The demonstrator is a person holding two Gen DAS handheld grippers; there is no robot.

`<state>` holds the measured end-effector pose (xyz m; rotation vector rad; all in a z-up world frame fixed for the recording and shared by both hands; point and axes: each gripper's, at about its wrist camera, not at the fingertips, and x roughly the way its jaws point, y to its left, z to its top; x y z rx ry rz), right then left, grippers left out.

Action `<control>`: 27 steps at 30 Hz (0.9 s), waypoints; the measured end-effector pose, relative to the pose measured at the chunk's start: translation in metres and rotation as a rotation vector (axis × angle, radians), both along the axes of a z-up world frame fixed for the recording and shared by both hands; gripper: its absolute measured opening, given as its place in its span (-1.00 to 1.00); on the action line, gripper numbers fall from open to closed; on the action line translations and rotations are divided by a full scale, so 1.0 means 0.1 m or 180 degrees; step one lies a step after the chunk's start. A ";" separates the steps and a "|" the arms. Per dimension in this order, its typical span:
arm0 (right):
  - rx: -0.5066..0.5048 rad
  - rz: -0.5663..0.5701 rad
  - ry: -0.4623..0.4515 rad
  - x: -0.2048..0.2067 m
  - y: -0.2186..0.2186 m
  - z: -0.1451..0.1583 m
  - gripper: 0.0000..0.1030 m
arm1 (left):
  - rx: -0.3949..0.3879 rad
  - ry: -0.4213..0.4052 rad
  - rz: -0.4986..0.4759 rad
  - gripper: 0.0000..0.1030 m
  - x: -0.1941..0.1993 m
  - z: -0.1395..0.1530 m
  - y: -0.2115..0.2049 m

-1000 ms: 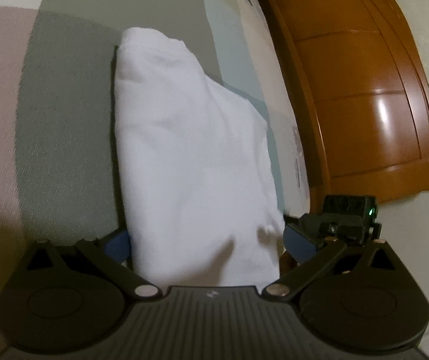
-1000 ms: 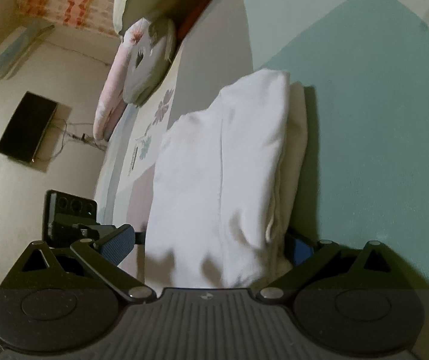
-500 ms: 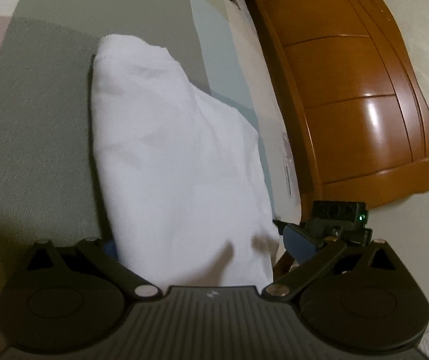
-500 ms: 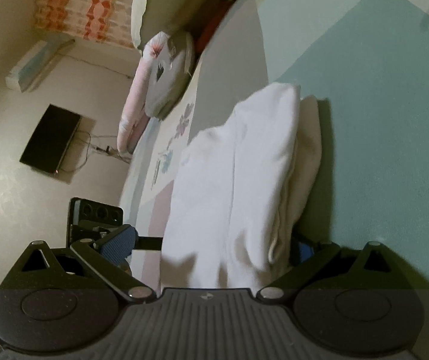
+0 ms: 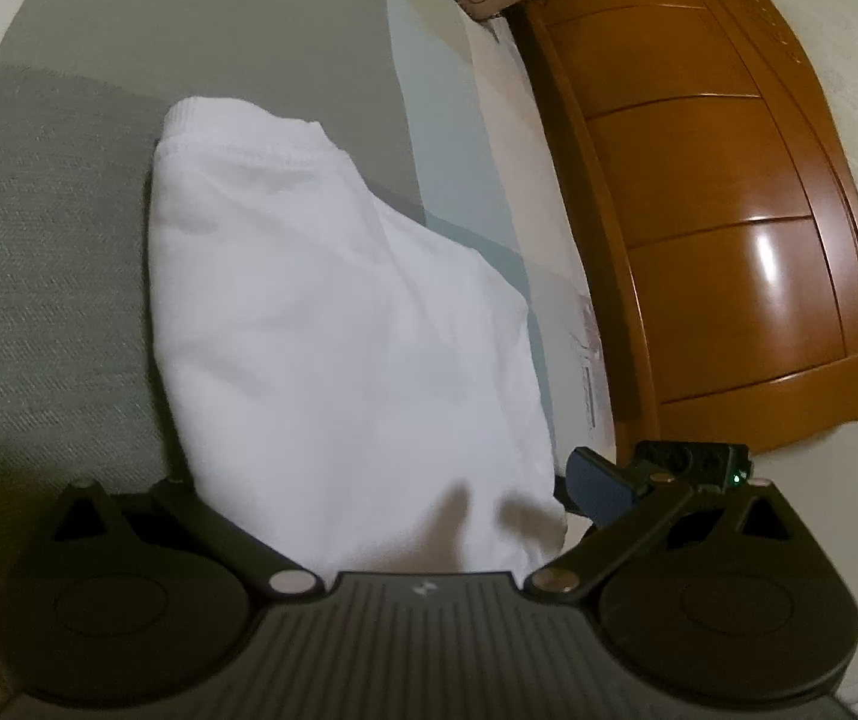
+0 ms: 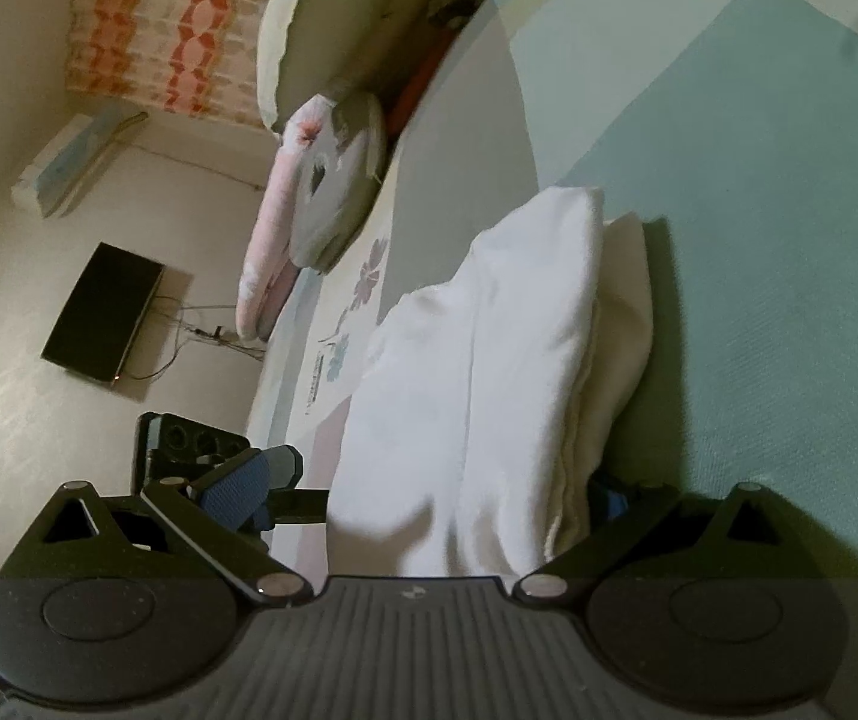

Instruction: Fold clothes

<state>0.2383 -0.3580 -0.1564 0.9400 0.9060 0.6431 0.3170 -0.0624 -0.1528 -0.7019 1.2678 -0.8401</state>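
Hand-held grippers, left (image 5: pixel 381 498) and right (image 6: pixel 429 492), spread wide, straddling folded white garment (image 5: pixel 333 324) on bed (image 5: pixel 51 276), likely squaring edges.

Both views sit low and close, each looking forward between its own fingers across the bed. The left wrist camera faces along the white folded garment (image 5: pixel 333 348) toward the far wooden headboard (image 5: pixel 711 192) on its right. The right wrist camera looks the other way over the same garment (image 6: pixel 489 396), toward a pillow (image 6: pixel 315 204) and a dark flat box (image 6: pixel 102 312) on the floor at left. Shared ground: the garment and the bedsheet (image 6: pixel 759 192) under it
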 end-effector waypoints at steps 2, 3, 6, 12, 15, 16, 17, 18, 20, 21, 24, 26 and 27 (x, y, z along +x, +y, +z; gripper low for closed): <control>-0.0009 -0.0005 0.0010 0.00 0.02 0.04 1.00 | -0.0056 0.0032 0.0007 0.96 0.00 0.01 0.00; 0.0001 -0.0007 -0.0004 -0.01 0.02 0.06 1.00 | -0.0083 0.0033 0.0014 0.96 0.00 0.02 0.00; -0.0001 -0.0004 -0.0048 -0.02 0.04 0.13 1.00 | -0.0159 0.0009 0.0022 0.96 -0.02 0.08 0.00; -0.0165 0.0070 -0.0207 -0.06 0.11 0.31 1.00 | -0.0283 -0.0071 -0.0030 0.96 -0.05 0.27 -0.04; -0.0184 0.0080 -0.0276 -0.08 0.11 0.38 1.00 | -0.0323 -0.0087 -0.0028 0.96 -0.06 0.32 -0.08; -0.0182 0.0075 -0.0288 -0.09 0.10 0.40 1.00 | -0.0335 -0.0086 -0.0031 0.96 -0.06 0.33 -0.09; -0.0183 0.0070 -0.0301 -0.10 0.08 0.42 1.00 | -0.0343 -0.0086 -0.0039 0.96 -0.07 0.35 -0.10; -0.0191 0.0063 -0.0315 -0.11 0.07 0.43 1.00 | -0.0349 -0.0086 -0.0048 0.96 -0.08 0.36 -0.12; -0.0205 0.0048 -0.0339 -0.13 0.03 0.46 1.00 | -0.0354 -0.0104 -0.0081 0.96 -0.08 0.39 -0.19; -0.0208 0.0034 -0.0339 -0.14 0.00 0.47 1.00 | -0.0353 -0.0108 -0.0093 0.96 -0.08 0.40 -0.22; -0.0218 0.0004 -0.0346 -0.17 -0.09 0.49 1.00 | -0.0344 -0.0125 -0.0140 0.96 -0.09 0.43 -0.31; -0.0233 -0.0021 -0.0346 -0.19 -0.15 0.51 1.00 | -0.0340 -0.0125 -0.0173 0.96 -0.08 0.45 -0.39; -0.0241 -0.0037 -0.0347 -0.21 -0.18 0.52 1.00 | -0.0337 -0.0128 -0.0191 0.96 -0.07 0.46 -0.43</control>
